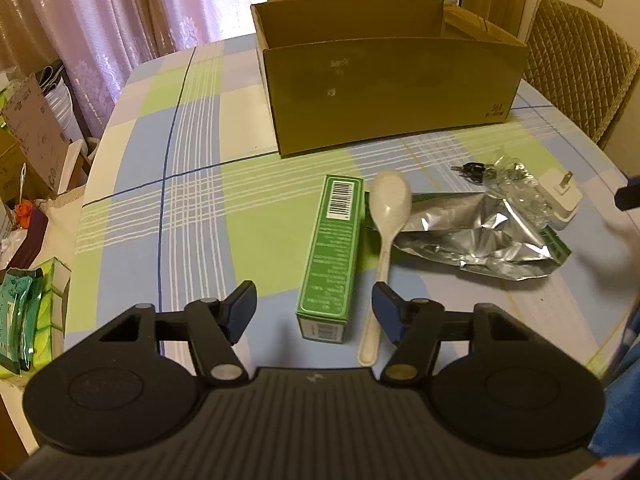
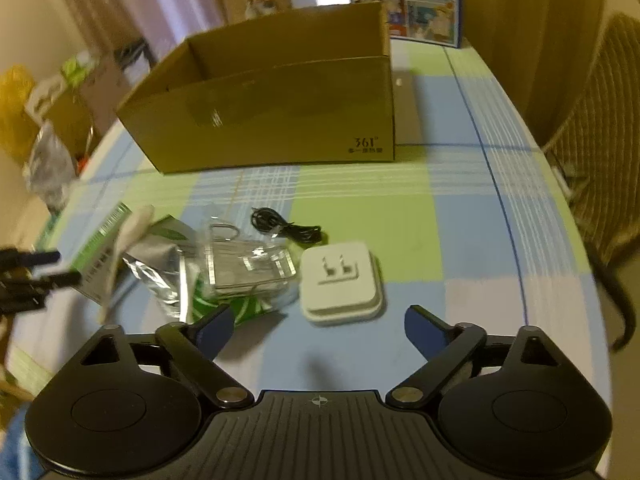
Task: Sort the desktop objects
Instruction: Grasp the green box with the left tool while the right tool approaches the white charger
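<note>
Here, the left gripper (image 1: 314, 312), jaws spread and empty, hangs low in the frame; the green box (image 1: 334, 256) lies between its fingertips, long axis running up-frame toward the cardboard box (image 1: 392, 92).

Box interior: hidden behind cardboard box (image 1: 392, 96) front wall;
Foil pouch (image 1: 472, 236): partly covered by spoon (image 1: 386, 216);
Left gripper (image 2: 24, 276): blurred, cut off
</note>
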The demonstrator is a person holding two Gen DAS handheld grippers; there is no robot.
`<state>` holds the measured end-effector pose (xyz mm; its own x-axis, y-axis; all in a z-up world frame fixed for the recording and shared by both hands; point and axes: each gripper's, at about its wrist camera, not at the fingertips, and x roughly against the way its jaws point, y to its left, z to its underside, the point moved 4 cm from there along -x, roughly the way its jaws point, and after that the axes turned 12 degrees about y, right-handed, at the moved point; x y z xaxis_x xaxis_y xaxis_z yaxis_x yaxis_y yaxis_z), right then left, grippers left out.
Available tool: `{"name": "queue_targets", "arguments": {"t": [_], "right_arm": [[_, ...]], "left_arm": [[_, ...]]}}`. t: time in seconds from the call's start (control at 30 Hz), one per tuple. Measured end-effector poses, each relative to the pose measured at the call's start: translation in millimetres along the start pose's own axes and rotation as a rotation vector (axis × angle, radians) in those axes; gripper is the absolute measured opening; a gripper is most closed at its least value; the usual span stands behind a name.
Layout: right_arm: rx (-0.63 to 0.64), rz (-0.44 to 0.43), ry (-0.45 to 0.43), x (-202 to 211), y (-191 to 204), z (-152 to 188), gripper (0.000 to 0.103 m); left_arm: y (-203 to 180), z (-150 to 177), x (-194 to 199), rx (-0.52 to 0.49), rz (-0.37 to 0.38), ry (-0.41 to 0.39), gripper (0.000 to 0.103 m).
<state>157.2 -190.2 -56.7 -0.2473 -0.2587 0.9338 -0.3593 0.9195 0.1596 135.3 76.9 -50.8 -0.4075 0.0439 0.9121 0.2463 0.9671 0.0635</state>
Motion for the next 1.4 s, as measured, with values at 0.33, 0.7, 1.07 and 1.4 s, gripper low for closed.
{"name": "queue_targets", "arguments": {"t": [0.33, 0.7, 1.07, 1.4], "right_arm": [[0.053, 0.033, 0.11, -41, -17, -14, 0.071], [0.125, 0.082, 0.164, -79, -4, -29, 0.068], [0.106, 0.121, 0.117, -71, -7, -30, 0.061], [0.043, 0.061, 0.04, -32, -1, -21, 0.061]], "left_arm": [[3, -20, -26, -0.026, 0.041, 0.043, 0.036], [-2, -31, -47, -0.049, 0.047, 0.079, 0.036], [-1, -39, -56, -0.048, 0.067, 0.095, 0.029], [0, -23, -44, -0.012, 0.039, 0.115, 0.025]]}}
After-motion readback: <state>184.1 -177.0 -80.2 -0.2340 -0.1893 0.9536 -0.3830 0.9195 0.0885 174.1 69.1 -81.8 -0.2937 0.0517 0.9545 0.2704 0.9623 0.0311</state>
